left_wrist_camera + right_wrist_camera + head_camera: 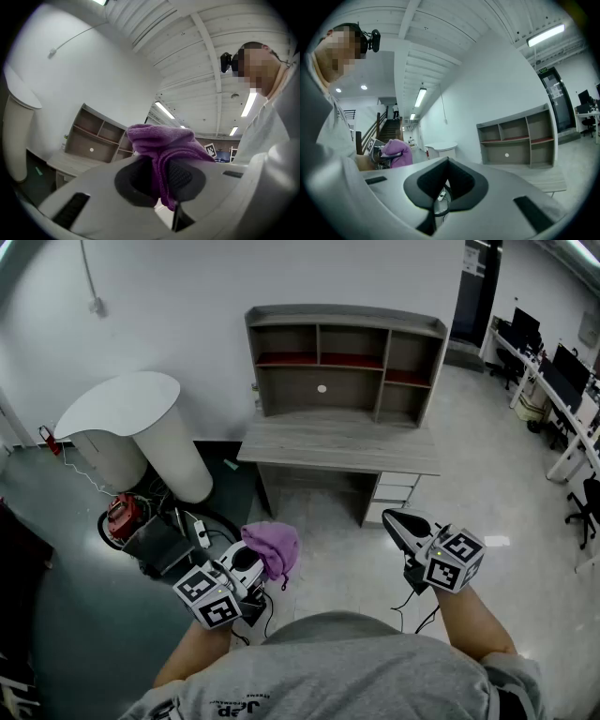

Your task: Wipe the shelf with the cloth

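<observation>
Your left gripper (pixel 249 562) clamps its fingers on the cloth (pixel 274 547) — likely soft, light and floppy, so hold a bunched fold. Your right gripper (pixel 405 524) is empty, fingers together; the shelf (pixel 345 362) stands far.

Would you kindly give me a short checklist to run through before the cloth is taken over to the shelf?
1. Cloth gripped: ok. The purple cloth is pinched between the jaws of the left claw.
2. Right claw free: ok. Its jaws are together with nothing between them.
3. Shelf within reach: not ok. The shelf stands on the desk, across the floor from both claws.
4. Way to the desk: ok. The floor ahead looks open.
5. Shelf compartments free of things: ok, as far as the head view shows.
6. Where the shelf is dirty: cannot tell from here.
</observation>
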Demonstrator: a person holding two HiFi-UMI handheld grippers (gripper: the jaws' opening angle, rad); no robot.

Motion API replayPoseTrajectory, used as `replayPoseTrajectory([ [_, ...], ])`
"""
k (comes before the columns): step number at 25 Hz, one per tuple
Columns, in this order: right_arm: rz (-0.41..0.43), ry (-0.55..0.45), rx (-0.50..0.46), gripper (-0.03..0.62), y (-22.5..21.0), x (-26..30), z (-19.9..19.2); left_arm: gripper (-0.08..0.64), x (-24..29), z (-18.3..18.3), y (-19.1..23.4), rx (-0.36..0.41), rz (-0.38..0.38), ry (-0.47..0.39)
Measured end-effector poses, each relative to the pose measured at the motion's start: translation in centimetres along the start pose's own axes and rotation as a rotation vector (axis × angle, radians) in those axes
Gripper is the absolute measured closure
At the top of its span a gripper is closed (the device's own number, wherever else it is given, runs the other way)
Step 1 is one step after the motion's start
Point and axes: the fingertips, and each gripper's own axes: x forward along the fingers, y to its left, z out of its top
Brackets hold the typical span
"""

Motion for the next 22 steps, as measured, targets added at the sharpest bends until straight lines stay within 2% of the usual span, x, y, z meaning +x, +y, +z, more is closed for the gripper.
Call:
replayPoseTrajectory([
  [9,-0.008,-0.006,0.000,0.575,-0.1,0.8,0.2,0.488,0.1,0.0,0.7,-0.015,-0.022,-0.005],
  [15,-0.010,-0.024,0.087,0.572,-0.5,2.5,0.2,0.488,-0.6,0.4,2.1,-0.023,-0.041,0.001],
  [22,-0.040,-0.035,0.129,0.571,0.1,6.0,-0.5,0.488,-3.2,0.5,6.1,-0.042,-0.043,0.033],
])
